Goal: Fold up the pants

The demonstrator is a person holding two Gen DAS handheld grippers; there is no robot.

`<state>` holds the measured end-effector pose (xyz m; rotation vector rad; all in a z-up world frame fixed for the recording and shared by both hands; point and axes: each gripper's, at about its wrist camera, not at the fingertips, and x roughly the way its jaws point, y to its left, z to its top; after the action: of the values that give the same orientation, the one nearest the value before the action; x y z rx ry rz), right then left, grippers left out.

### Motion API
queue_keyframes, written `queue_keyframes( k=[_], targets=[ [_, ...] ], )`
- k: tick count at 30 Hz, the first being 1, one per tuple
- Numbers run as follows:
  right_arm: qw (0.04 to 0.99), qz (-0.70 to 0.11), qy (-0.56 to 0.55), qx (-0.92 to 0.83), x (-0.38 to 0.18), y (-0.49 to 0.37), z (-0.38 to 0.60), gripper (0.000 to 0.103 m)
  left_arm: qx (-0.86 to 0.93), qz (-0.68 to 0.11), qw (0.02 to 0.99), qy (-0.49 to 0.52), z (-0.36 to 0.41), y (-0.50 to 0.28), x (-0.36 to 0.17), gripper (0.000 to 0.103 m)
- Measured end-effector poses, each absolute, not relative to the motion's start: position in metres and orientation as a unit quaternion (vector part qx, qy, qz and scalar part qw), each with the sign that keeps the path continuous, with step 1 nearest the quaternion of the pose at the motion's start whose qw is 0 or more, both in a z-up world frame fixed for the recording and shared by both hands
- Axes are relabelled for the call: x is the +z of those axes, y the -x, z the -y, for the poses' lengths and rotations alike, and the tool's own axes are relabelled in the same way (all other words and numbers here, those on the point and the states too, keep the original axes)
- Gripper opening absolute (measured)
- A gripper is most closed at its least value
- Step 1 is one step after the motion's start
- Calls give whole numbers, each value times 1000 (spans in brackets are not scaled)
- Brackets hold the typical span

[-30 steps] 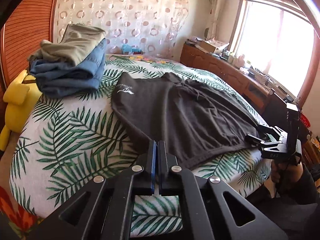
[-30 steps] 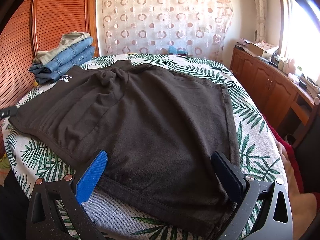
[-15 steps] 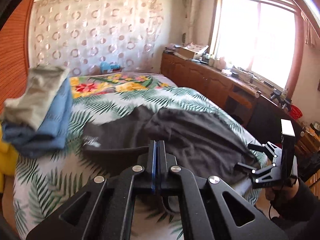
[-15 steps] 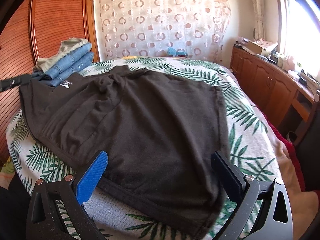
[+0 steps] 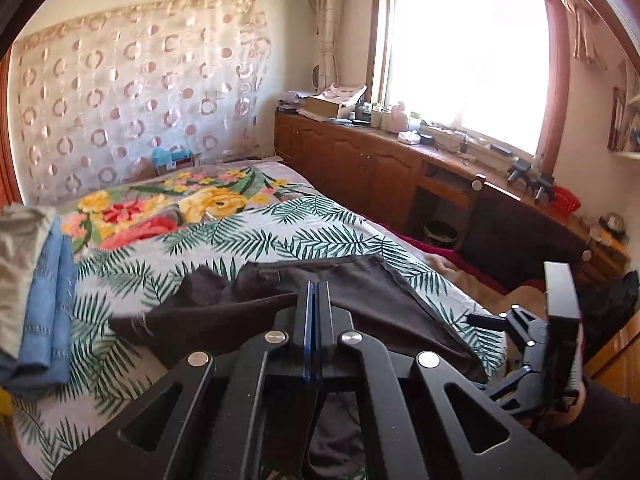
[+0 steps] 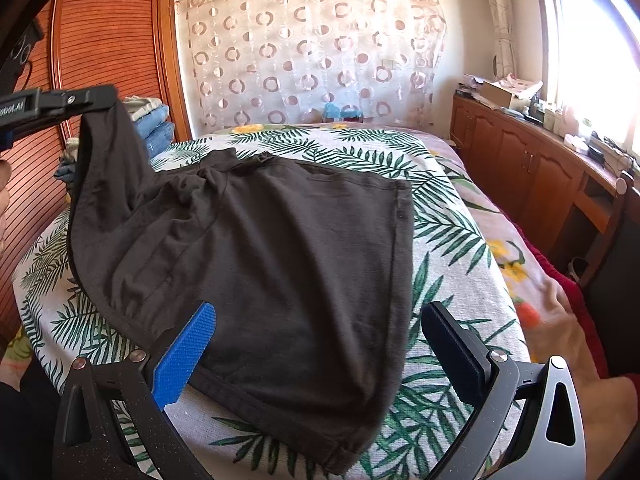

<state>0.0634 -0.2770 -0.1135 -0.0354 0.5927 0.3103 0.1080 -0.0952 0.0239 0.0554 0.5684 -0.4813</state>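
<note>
Left gripper [image 6: 96,98] clamping soft, limp black shorts [image 6: 260,248] by the nine-o'clock corner; right gripper [image 6: 316,344] gaping wide, straddling the six-o'clock hem.

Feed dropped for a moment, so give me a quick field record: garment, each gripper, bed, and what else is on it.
garment: dark shorts, mostly flat, one corner raised off the bed
left gripper: shut on the raised corner of the shorts
right gripper: open, above the near hem, pads not pressing cloth
bed: palm-leaf cover
other items: folded clothes stack at the bed's far left
fold status: not yet folded over
</note>
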Motion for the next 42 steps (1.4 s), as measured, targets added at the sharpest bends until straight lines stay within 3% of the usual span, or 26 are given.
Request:
queue_keyframes(
  k=[12,13,14,16,17,18,19,20,30,42],
  targets=[
    [945,-291,5,147,-121,-63,284,102,-215,-301,929,-28,100,-120,11,2],
    [945,-291,3,147,-122,-64,284,102,-209,-302,929,-32,98,-119,10,6],
    [945,-293,2,147,-120,-65,285,102,-204,-301,931,-34,94,-117,10,10],
    [944,-295,2,149,-122,-67,282,102,-197,-296,934,-25,84,-113,9,41],
    [943,-296,4,150,-122,-68,282,102,-193,-293,936,-20,78,-111,8,47],
    [943,-297,5,151,-122,-68,280,102,-191,-292,937,-17,75,-111,7,57],
    [943,-297,6,153,-121,-68,278,102,-185,-295,937,-12,68,-109,4,75],
    [942,-297,9,154,-120,-69,276,102,-180,-296,938,-6,61,-108,1,82],
    [942,-287,19,171,-111,-73,258,100,-134,-343,930,9,24,-102,-50,84],
    [941,-267,30,206,-93,-90,229,87,-139,-380,915,10,23,-84,-88,84]
  ],
)
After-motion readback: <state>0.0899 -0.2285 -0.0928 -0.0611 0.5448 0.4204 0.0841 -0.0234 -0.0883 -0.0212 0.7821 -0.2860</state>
